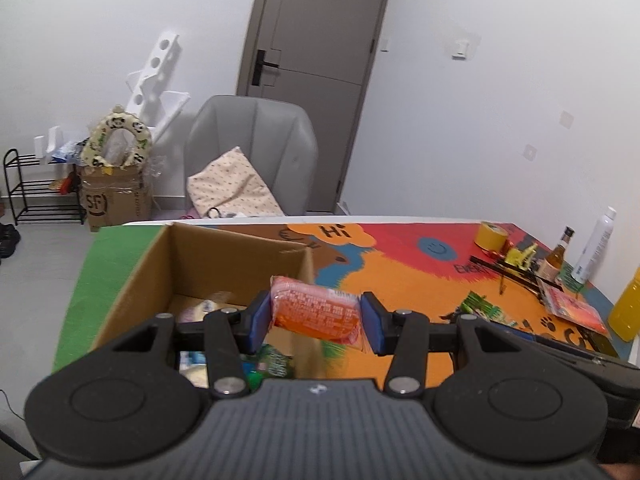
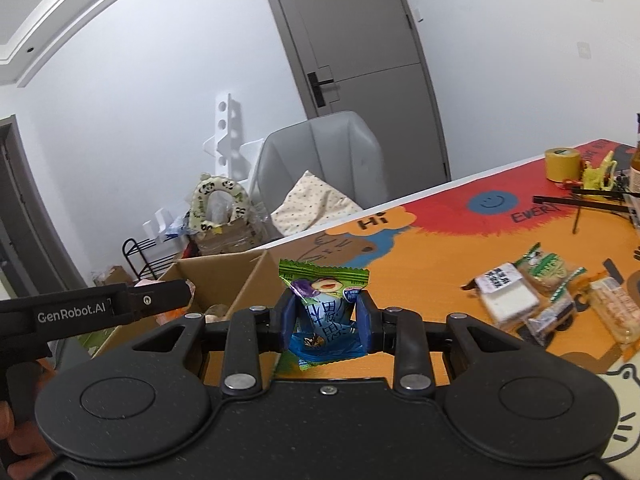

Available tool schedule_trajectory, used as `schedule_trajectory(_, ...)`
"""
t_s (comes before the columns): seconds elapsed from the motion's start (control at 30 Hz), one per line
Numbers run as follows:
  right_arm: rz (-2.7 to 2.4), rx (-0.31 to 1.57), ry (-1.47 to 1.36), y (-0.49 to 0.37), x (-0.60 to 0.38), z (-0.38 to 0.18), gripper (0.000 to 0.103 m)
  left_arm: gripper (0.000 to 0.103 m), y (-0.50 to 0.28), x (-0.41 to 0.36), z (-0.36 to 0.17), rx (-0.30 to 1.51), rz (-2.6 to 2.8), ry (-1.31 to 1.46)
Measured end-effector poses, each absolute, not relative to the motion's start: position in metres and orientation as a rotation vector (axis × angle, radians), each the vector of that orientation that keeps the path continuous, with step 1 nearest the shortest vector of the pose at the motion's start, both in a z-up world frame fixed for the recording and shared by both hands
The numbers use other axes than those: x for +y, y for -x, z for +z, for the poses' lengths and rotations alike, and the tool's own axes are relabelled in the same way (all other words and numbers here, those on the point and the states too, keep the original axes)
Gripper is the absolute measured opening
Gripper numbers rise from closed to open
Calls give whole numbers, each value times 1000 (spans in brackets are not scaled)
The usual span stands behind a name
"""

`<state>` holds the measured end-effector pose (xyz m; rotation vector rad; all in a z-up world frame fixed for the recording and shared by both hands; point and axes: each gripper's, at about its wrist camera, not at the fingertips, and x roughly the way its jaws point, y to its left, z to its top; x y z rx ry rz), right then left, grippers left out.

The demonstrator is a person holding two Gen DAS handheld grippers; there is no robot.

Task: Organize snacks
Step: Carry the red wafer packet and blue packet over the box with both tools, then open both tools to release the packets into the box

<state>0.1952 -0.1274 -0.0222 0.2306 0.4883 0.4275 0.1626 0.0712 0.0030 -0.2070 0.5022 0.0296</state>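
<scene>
Carrying snacks to the cardboard box [image 1: 224, 268]: left gripper [image 1: 316, 314] is pinching an orange packet [image 1: 316, 312], right gripper [image 2: 326, 312] a green-blue packet [image 2: 324, 308]. Next, each should be reaching over the box and releasing.

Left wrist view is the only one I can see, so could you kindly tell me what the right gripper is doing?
Observer: The right gripper is shut on a green and blue snack packet, held upright.
Operator: Thank you. Are any snacks left on the table that my view misses?
Observer: Yes, a white-wrapped cake lies beside several clear-wrapped pastries on the orange mat.
Operator: And where is my left gripper relative to the cardboard box?
Observer: In the right wrist view, the left gripper's arm reaches across the cardboard box.
</scene>
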Motion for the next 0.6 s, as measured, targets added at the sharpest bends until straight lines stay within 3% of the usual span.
schedule_trajectory(0.6, 481, 498, -159, -201, -71, -17, 30, 47, -170, 133, -11, 515, 120, 273)
